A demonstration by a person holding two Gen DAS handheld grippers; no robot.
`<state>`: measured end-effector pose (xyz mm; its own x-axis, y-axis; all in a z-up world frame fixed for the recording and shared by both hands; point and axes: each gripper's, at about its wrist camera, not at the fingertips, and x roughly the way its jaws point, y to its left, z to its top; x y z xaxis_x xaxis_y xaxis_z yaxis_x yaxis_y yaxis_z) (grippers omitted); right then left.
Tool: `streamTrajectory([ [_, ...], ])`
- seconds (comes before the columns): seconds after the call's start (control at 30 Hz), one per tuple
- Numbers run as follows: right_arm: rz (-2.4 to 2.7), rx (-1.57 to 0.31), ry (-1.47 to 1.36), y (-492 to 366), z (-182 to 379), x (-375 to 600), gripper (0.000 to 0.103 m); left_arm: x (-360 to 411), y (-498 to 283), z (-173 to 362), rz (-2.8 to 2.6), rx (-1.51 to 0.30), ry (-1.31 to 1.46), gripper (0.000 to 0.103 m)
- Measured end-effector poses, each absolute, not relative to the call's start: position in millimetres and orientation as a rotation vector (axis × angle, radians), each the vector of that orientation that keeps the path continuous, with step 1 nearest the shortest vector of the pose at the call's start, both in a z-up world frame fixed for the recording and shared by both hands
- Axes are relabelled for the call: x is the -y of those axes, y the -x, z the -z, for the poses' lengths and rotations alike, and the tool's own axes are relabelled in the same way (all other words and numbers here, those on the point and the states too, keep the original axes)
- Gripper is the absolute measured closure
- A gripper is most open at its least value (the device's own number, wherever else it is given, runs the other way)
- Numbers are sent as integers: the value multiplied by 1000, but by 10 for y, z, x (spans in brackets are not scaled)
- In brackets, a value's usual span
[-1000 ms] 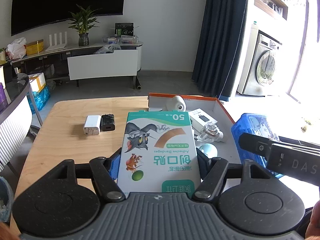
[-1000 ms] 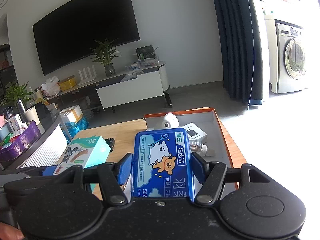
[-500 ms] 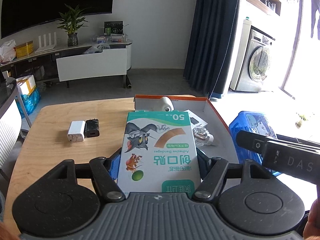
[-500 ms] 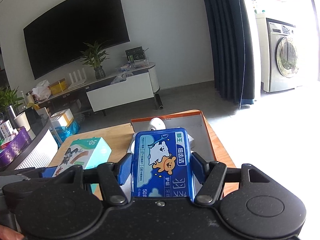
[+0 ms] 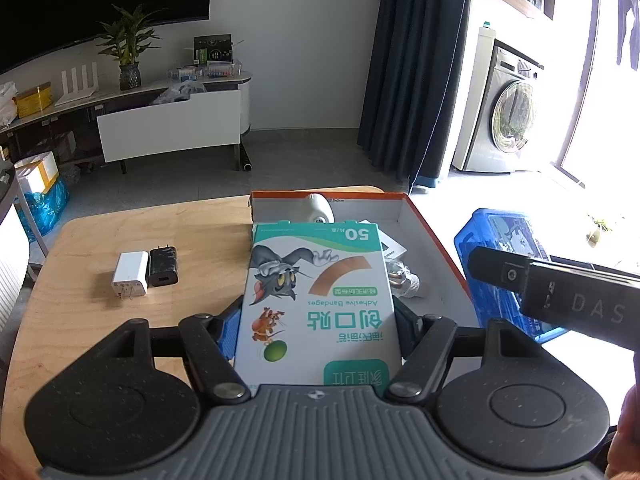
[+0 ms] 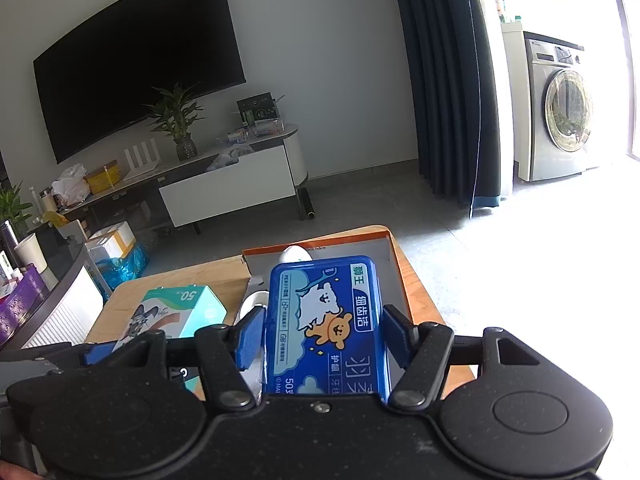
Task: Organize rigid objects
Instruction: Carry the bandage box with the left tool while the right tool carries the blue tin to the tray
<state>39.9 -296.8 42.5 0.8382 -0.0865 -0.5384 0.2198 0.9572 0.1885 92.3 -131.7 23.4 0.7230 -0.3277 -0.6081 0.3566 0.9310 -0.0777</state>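
At the left of the left wrist view, a white charger and a black charger lie touching each other on the wooden table, well apart from the rest; I think they are still waiting to be sorted. In the middle of this frame the left gripper is clamped on the bandage box, its blue pads pressing on both long sides, so the box stays flat and level for carrying. Behind it, toward upper right, stands the orange-edged tray, where a white round device and a small glass bottle already lie (probably this is the collecting place). In the right wrist view, the same bandage box appears at lower left, and in the centre the right gripper is closed tight on a blue floss case, held in front of the tray. Only the left view shows the chargers and the bottle; only the right view shows the print on the floss case.
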Motion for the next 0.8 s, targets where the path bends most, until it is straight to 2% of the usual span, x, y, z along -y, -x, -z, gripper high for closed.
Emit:
streamTrajectory([
  [0.8,178,-541,-252,-712,-560,3271,27,1620,-1132,-269,427,-672,-82,32],
])
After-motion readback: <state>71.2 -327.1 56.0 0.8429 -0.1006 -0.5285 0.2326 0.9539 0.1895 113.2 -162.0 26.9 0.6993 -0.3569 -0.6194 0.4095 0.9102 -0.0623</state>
